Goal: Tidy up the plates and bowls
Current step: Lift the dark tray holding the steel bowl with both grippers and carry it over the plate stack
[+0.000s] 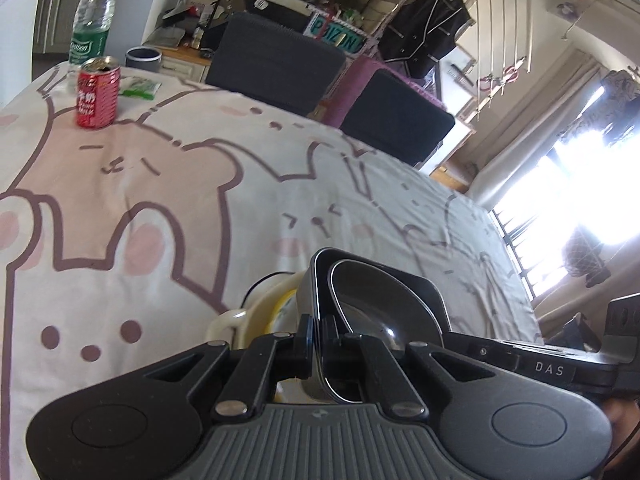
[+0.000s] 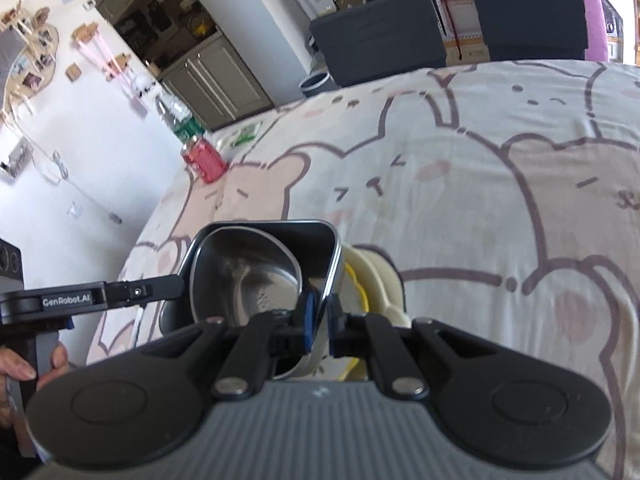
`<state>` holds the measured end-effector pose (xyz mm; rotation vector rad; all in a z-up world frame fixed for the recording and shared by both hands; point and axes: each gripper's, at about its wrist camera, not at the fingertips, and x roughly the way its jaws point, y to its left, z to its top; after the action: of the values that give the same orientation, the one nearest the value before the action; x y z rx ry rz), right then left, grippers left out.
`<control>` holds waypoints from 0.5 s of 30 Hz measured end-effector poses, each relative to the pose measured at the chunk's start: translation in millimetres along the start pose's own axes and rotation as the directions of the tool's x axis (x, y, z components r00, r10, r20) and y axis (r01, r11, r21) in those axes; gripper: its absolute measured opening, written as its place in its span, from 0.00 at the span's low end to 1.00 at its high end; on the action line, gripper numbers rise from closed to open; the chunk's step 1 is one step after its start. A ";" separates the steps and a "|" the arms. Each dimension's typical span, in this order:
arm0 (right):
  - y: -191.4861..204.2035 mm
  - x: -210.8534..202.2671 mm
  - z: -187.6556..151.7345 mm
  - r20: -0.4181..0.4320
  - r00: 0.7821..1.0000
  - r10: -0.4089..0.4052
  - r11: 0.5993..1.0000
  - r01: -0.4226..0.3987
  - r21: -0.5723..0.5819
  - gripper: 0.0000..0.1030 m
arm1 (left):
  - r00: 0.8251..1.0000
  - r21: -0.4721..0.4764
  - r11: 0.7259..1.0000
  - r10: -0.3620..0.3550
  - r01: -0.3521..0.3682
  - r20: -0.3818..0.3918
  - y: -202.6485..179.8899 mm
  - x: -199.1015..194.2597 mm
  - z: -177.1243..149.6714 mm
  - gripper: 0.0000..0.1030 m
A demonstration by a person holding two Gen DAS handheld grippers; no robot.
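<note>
Steel bowl (image 2: 244, 276) in square tray (image 2: 276, 232), can (image 1: 98, 93) before bottle (image 1: 93, 20)

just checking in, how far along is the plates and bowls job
Done: a steel bowl already sits nested inside the dark tray. In hand: both grippers, left and right, are shut on the tray's opposite rims, carrying it over the tablecloth, with a cream dish right beside or under it. Left: setting the stack down; no final spot is visible yet.

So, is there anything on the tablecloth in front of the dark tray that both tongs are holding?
Nothing visible: the tablecloth ahead of the dark tray is bare. The red can and bottle stand far off at the corner.
</note>
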<state>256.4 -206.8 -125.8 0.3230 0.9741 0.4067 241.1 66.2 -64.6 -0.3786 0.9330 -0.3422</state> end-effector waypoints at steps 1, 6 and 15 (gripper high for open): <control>2.8 3.8 -0.3 -0.010 1.000 -0.005 1.000 0.005 -0.006 0.08 | 1.000 -0.001 1.000 0.003 -0.003 -0.007 2.0 1.4 -0.4 0.04; 7.4 11.0 -1.8 -0.034 0.999 -0.021 1.000 0.021 -0.010 0.08 | 0.999 0.008 1.000 0.006 -0.006 -0.037 6.0 9.3 -1.9 0.04; 3.9 16.1 -3.1 -0.060 0.997 -0.055 0.998 0.054 -0.011 0.08 | 0.998 0.020 1.000 0.002 0.000 -0.063 5.1 17.8 -1.3 0.04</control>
<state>261.0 -195.5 -137.5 0.2770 1.0372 0.3729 250.5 62.6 -80.2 -0.3503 0.9906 -0.3643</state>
